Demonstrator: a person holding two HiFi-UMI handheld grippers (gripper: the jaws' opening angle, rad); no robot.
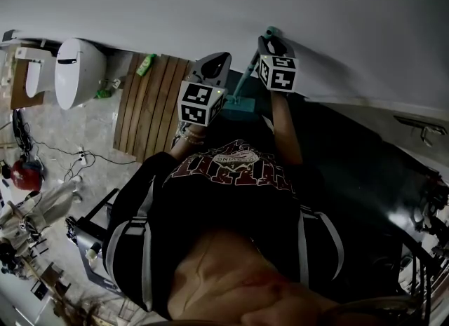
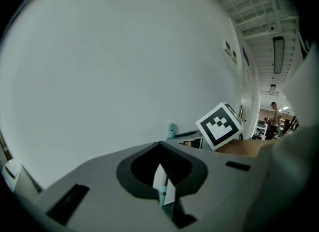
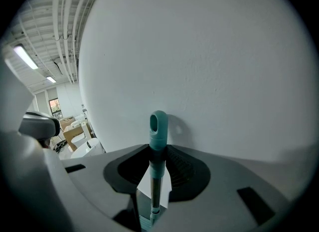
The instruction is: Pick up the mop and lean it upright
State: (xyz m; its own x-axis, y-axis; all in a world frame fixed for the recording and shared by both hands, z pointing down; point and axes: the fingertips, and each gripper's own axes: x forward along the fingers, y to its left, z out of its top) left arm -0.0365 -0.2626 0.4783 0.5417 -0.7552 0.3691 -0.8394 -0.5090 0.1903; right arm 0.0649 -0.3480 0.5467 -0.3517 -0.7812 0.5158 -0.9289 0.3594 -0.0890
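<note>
Mop [image 3: 158, 141]: one; stands upright close against the white wall [image 3: 209, 51], its top casting a shadow there; whether the top touches the wall cannot be told.
Handle cap [image 3: 158, 126]: pale teal, rounded, with an oval hanging hole; a teal collar under it; below that a slim metallic shaft [image 3: 155, 188] running down to a second teal joint.
Mop head [image 1: 240, 104]: teal, flat, seen in the head view low between the two grippers, just beside the wooden slats [image 1: 151, 104].
Right gripper [image 3: 158, 168]: jaws closed on the shaft just under the teal cap; marker cube [image 1: 278, 72] near the mop's top.
Left gripper [image 2: 162, 176]: jaws a narrow gap apart, clamping nothing; a sliver of teal shows through the gap; held beside the mop, apart from the shaft; marker cube [image 1: 200, 104] faces the camera.
Person [image 1: 224, 205]: black printed shirt, both arms raised towards the wall.
Toilet [image 1: 76, 72]: white, well left of the mop, beyond the slats.
</note>
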